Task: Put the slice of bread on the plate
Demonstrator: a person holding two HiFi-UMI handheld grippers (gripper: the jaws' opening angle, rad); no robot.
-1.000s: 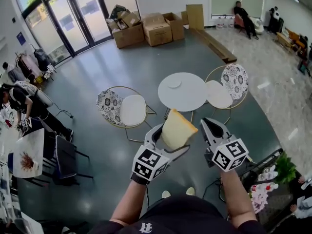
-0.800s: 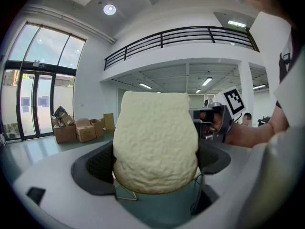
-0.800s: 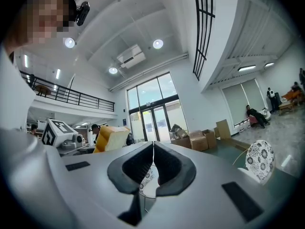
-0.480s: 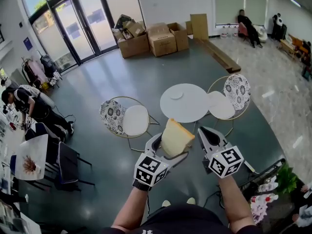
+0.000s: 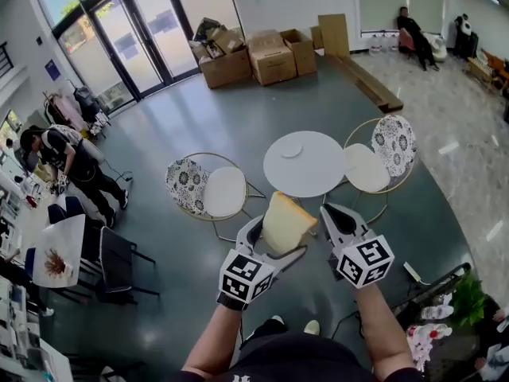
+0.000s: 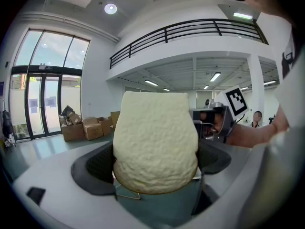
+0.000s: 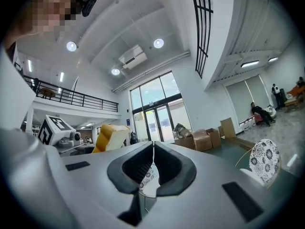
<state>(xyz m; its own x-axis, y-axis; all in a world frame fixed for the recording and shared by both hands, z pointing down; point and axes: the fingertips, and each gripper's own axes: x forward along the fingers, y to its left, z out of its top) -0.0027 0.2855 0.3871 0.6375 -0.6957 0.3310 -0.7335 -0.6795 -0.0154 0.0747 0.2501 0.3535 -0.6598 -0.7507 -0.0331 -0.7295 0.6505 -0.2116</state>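
A thick slice of bread (image 5: 284, 222) with a tan crust stands upright between the jaws of my left gripper (image 5: 274, 233), which is shut on it. In the left gripper view the pale slice of bread (image 6: 155, 142) fills the middle. A small white plate (image 5: 291, 150) lies on the round white table (image 5: 306, 169), ahead of both grippers. My right gripper (image 5: 332, 216) hangs beside the bread, jaws closed on nothing; its own view shows the pads (image 7: 167, 168) touching, with the bread (image 7: 110, 136) off to the left.
Two patterned chairs flank the table, one at the left (image 5: 208, 189) and one at the right (image 5: 374, 157). Cardboard boxes (image 5: 250, 54) stand by the glass doors (image 5: 127, 42). People are at the far left (image 5: 71, 161) and at the back right (image 5: 417, 32).
The view has shifted slightly, and the table and chairs sit a little farther to the right. Both grippers keep their pose, and the bread stays clamped in the left one.
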